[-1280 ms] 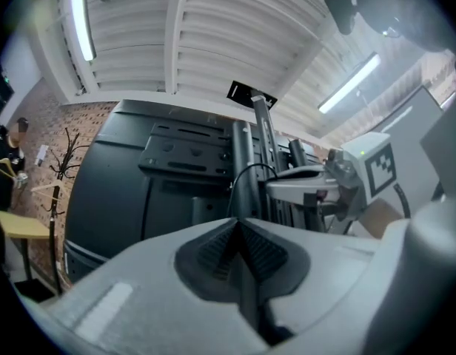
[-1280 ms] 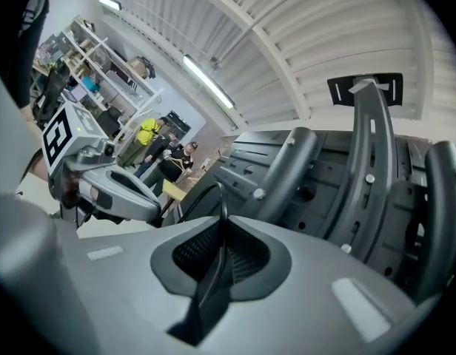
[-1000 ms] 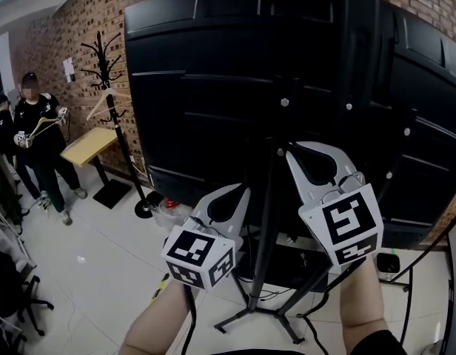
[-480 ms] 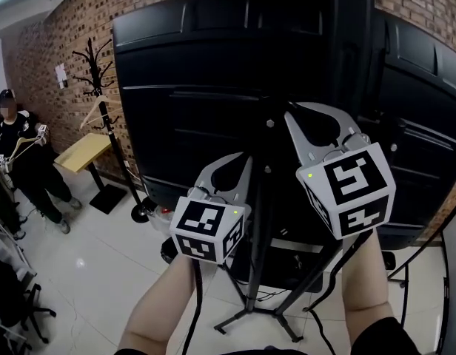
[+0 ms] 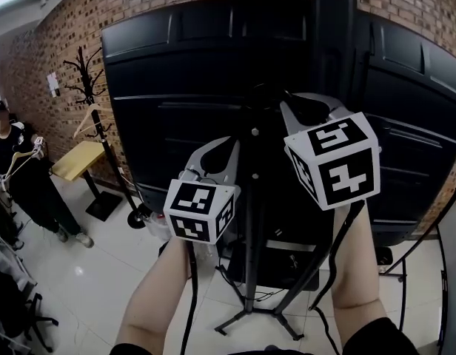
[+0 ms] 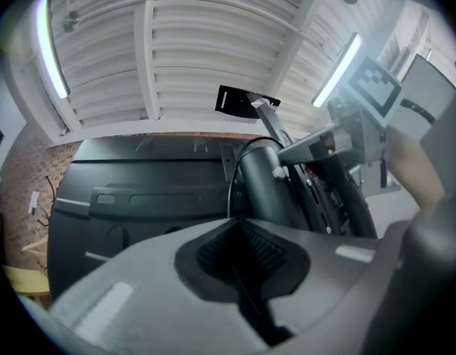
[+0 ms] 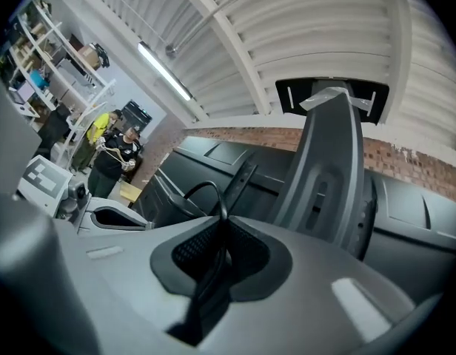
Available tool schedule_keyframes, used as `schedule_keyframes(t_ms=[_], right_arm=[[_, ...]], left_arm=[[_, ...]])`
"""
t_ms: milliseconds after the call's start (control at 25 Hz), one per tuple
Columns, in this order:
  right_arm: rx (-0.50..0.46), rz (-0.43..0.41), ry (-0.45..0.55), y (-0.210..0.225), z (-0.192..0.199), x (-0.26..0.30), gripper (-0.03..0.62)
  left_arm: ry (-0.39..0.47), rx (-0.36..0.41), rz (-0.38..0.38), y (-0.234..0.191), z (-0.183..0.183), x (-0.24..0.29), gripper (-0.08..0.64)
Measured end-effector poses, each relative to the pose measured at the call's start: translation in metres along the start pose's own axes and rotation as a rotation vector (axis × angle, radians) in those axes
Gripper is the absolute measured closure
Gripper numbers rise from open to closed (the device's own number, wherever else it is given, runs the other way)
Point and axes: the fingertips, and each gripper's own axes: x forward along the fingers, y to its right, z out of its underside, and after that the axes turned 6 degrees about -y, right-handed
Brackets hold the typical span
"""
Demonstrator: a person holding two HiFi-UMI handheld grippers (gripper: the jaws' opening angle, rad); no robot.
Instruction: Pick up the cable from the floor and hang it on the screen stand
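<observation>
A thin black cable runs between my two grippers and arcs over the top of the screen stand's pole (image 5: 252,220). My left gripper (image 5: 234,143) is shut on the cable (image 6: 229,187), which rises from its pads toward the dark pole (image 6: 266,191). My right gripper (image 5: 287,99), higher up and right of the pole, is shut on the cable (image 7: 212,192), which loops up out of its pads. Loose cable ends hang down past both forearms (image 5: 336,261). The big black back of the screen (image 5: 176,102) fills the view behind.
The stand's tripod legs (image 5: 276,318) spread on the white tiled floor. A black coat rack (image 5: 87,102) and a small wooden table (image 5: 71,161) stand at the brick wall on the left. A person (image 5: 13,180) holding a hanger is at the far left.
Both grippers have risen along the stand with the cable, the right one higher and nearer the pole's top. The person at the left has slid toward the frame's edge.
</observation>
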Motion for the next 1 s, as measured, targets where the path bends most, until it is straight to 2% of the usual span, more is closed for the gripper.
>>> schedule_keyframes(t_ms=[160, 520, 840, 1000], right_arm=[[-0.001, 0.025, -0.084, 0.005, 0.015, 0.001, 0.561], [0.007, 0.043, -0.199, -0.011, 0.051, -0.001, 0.563], [0.048, 0.058, -0.215, -0.018, 0.075, -0.002, 0.563], [0.054, 0.072, -0.231, -0.02, 0.092, -0.006, 0.563]], left_arm=[[0.003, -0.002, 0.002, -0.003, -0.004, 0.003, 0.554], [0.014, 0.0, 0.011, -0.006, -0.008, 0.002, 0.554], [0.012, 0.017, 0.024, -0.002, -0.001, -0.004, 0.555], [0.036, 0.007, 0.021, 0.003, 0.0, -0.014, 0.554]])
